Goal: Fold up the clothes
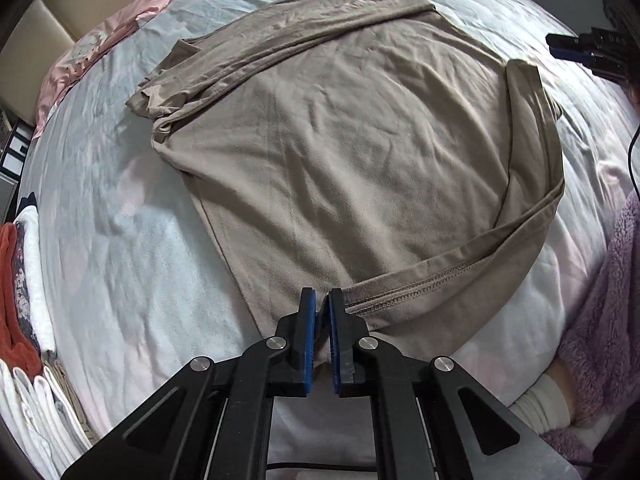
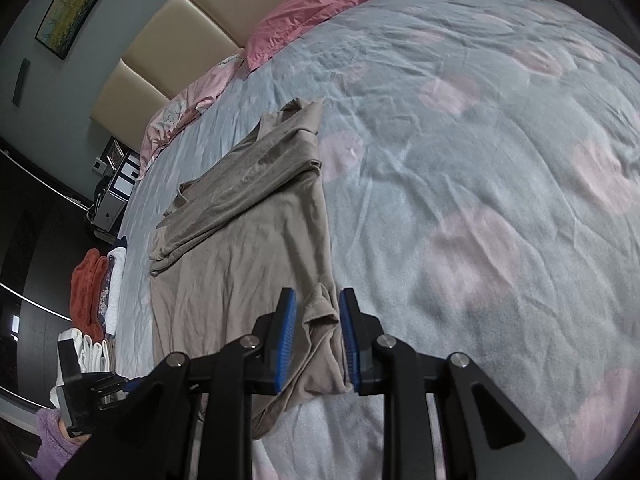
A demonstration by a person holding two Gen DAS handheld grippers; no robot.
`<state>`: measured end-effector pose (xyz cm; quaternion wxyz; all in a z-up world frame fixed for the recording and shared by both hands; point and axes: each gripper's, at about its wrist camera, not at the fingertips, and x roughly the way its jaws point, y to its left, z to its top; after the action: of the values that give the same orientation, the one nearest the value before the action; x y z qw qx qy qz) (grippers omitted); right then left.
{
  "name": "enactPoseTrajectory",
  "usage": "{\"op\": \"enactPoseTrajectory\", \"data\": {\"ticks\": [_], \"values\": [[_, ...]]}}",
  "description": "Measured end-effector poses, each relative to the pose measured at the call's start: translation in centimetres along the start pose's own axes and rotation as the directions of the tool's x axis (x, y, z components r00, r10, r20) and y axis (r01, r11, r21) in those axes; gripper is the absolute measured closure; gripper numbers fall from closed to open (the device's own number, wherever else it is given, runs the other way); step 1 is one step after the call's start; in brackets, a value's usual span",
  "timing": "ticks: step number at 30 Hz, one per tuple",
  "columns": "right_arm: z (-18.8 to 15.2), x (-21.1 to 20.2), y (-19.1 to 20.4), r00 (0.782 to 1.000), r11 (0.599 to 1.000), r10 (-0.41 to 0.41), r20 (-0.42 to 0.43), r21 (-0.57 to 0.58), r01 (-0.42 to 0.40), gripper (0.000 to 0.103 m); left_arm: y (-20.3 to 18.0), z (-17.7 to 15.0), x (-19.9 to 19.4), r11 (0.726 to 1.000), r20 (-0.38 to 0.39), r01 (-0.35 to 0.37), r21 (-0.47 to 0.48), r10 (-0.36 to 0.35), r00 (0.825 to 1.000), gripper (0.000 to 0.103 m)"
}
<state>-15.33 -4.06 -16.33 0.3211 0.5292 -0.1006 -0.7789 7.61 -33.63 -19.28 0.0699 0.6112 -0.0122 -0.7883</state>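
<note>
The tan shirt (image 1: 340, 152) is spread flat on the pale blue bedspread (image 1: 120, 240), sleeves folded across. Its stitched hem corner is pinched tight in the left gripper (image 1: 323, 300). A bunched edge sits between the right gripper (image 2: 318, 308) jaws, which are parted. Folded laundry (image 1: 20, 280) is stacked off to the left.

Folded stack (image 1: 24, 320) cut off at left edge, wall picture (image 2: 76, 4) blurred

Both wrist cameras are looking down along their fingers, close over the bed (image 1: 120, 240), sharing the tan shirt (image 1: 340, 152).
</note>
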Motion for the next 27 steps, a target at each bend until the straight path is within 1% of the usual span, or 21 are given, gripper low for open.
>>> {"op": "enactPoseTrajectory", "data": {"ticks": [2, 7, 11, 12, 14, 16, 17, 18, 19, 20, 21, 22, 23, 24, 27], "values": [[0.0, 0.0, 0.3, 1.0, 1.0, -0.011, 0.002, -0.024, 0.011, 0.08, 0.5, -0.1, -0.5, 0.999, 0.025, -0.018, -0.027, 0.018, 1.0, 0.099], [-0.6, 0.1, 0.3, 0.999, 0.999, -0.044, -0.014, -0.016, 0.044, 0.081, 1.6, -0.3, -1.3, 0.997, 0.065, 0.002, -0.074, 0.003, 0.998, 0.099], [-0.8, -0.5, 0.9, 0.995, 0.993, -0.097, 0.002, -0.067, 0.097, 0.081, 2.4, -0.5, -2.0, 0.994, 0.097, 0.019, -0.111, -0.009, 0.995, 0.099], [-0.7, -0.5, 1.2, 0.993, 0.989, -0.116, 0.003, -0.087, 0.116, 0.081, 2.2, -0.4, -2.0, 0.995, 0.102, 0.017, -0.103, -0.007, 0.995, 0.099], [-0.5, -0.6, 2.0, 0.986, 0.976, -0.166, 0.014, -0.143, 0.166, 0.081, 1.7, -0.4, -2.2, 0.997, 0.106, 0.032, -0.067, -0.024, 0.994, 0.098], [-0.5, -0.8, 2.6, 0.978, 0.961, -0.204, 0.037, -0.182, 0.207, 0.081, 1.2, -0.4, -2.5, 0.998, 0.106, 0.057, -0.022, -0.055, 0.993, 0.093], [-0.5, -1.0, 2.7, 0.975, 0.955, -0.219, 0.05, -0.196, 0.224, 0.081, 1.0, -0.4, -2.7, 0.998, 0.106, 0.068, 0.004, -0.068, 0.992, 0.089], [-0.5, -1.1, 2.9, 0.97, 0.948, -0.233, 0.063, -0.209, 0.242, 0.081, 0.9, -0.4, -2.9, 0.997, 0.107, 0.073, 0.026, -0.075, 0.991, 0.076], [-0.6, -1.1, 2.9, 0.968, 0.944, -0.241, 0.071, -0.212, 0.251, 0.08, 0.7, -0.3, -3.1, 0.997, 0.112, 0.069, 0.047, -0.074, 0.991, 0.069], [-0.6, -1.0, 2.5, 0.97, 0.951, -0.235, 0.066, -0.191, 0.243, 0.081, 0.4, -0.3, -3.3, 0.995, 0.115, 0.068, 0.072, -0.076, 0.99, 0.067], [-0.7, -0.8, 2.1, 0.972, 0.958, -0.228, 0.057, -0.165, 0.235, 0.08, -0.1, -0.3, -3.4, 0.992, 0.11, 0.077, 0.103, -0.089, 0.99, 0.063], [-0.7, -0.6, 1.7, 0.974, 0.964, -0.223, 0.046, -0.142, 0.227, 0.08, -0.6, -0.4, -3.4, 0.987, 0.104, 0.087, 0.135, -0.102, 0.989, 0.056], [-0.7, -0.3, 1.3, 0.976, 0.968, -0.217, 0.036, -0.118, 0.22, 0.08, -1.3, -0.4, -3.3, 0.98, 0.094, 0.086, 0.178, -0.104, 0.99, 0.051], [-0.8, -0.2, 1.0, 0.977, 0.972, -0.211, 0.027, -0.098, 0.212, 0.081, -2.1, -0.6, -3.0, 0.972, 0.085, 0.064, 0.226, -0.085, 0.993, 0.049], [-0.9, -0.1, 1.0, 0.979, 0.975, -0.2, 0.03, -0.095, 0.202, 0.08, -3.8, -1.0, -1.9, 0.939, 0.058, -0.006, 0.344, -0.014, 0.998, 0.049]]}}
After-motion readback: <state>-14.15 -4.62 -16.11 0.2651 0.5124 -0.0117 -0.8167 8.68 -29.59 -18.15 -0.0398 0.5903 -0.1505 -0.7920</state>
